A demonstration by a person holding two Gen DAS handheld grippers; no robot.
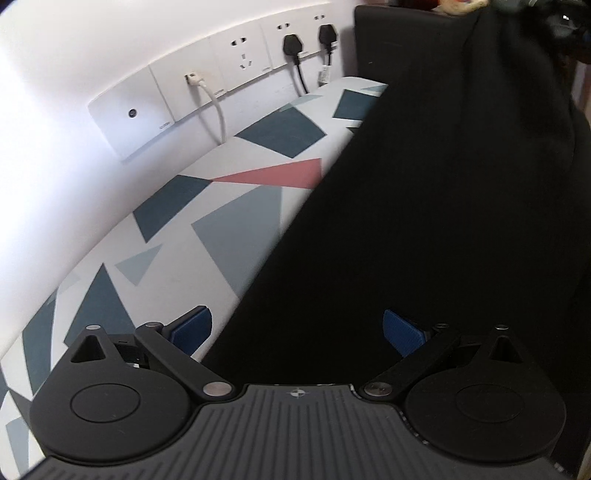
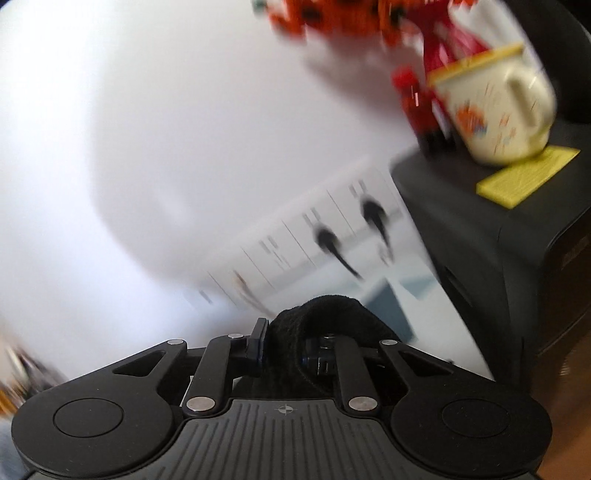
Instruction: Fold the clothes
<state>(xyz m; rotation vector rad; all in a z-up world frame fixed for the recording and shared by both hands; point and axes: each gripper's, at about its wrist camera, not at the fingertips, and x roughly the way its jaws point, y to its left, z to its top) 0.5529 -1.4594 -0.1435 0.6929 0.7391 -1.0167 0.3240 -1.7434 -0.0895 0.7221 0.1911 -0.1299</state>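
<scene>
Left wrist view is sharp and evenly lit, but the white wall (image 1: 74, 74) blows out to glare at upper left, and the black garment (image 1: 424, 221) is crushed to flat black with no fold detail. Fisheye bends the socket strip (image 1: 221, 81) and the patterned desk (image 1: 221, 229) into arcs toward the edges. Right wrist view is heavily motion-blurred: plugs (image 2: 332, 243), mug (image 2: 495, 110) and orange-red items (image 2: 351, 18) smear, only the tongs (image 2: 284, 347) stay crisp, and a soft shadow lies on the wall.
</scene>
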